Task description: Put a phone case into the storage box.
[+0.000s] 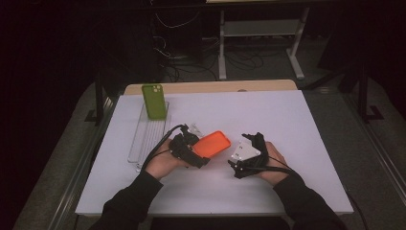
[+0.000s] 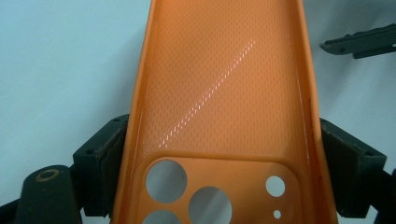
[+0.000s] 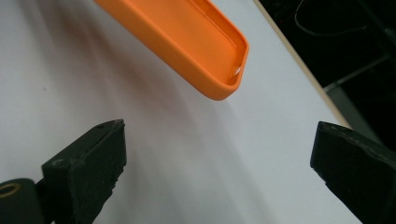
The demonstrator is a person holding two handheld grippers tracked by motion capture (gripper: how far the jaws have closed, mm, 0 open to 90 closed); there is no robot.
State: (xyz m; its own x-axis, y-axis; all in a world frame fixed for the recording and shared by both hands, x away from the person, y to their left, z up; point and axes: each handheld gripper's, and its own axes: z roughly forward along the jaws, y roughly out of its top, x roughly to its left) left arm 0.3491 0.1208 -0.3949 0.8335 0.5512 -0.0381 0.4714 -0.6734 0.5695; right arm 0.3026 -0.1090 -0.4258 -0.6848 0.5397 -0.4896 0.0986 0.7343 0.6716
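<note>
Across the white table (image 1: 287, 124) in front of you, the biggest thing is the clear ribbed tray (image 1: 143, 139) lying along the left side, with a green phone (image 1: 154, 101) standing upright at its far end, camera lenses near the top.

Next down in size, your two sleeved forearms come in from the near edge. Your left hand (image 1: 163, 163) carries the left gripper (image 2: 219, 154), and its jaws are clamped on the two long edges of the orange phone case (image 1: 211, 144), at the end with the camera cut-outs. You hold the case up off the table, near the middle and a little toward you, with its open inner side facing up in the left gripper view and its free end pointing toward your right hand (image 1: 273, 163).

Your right gripper (image 3: 215, 158) sits just beside that free end but apart from it. Its jaws stand wide open with nothing between them but bare table, and the rounded corner of the case hangs above and ahead of them in the right gripper view.
</note>
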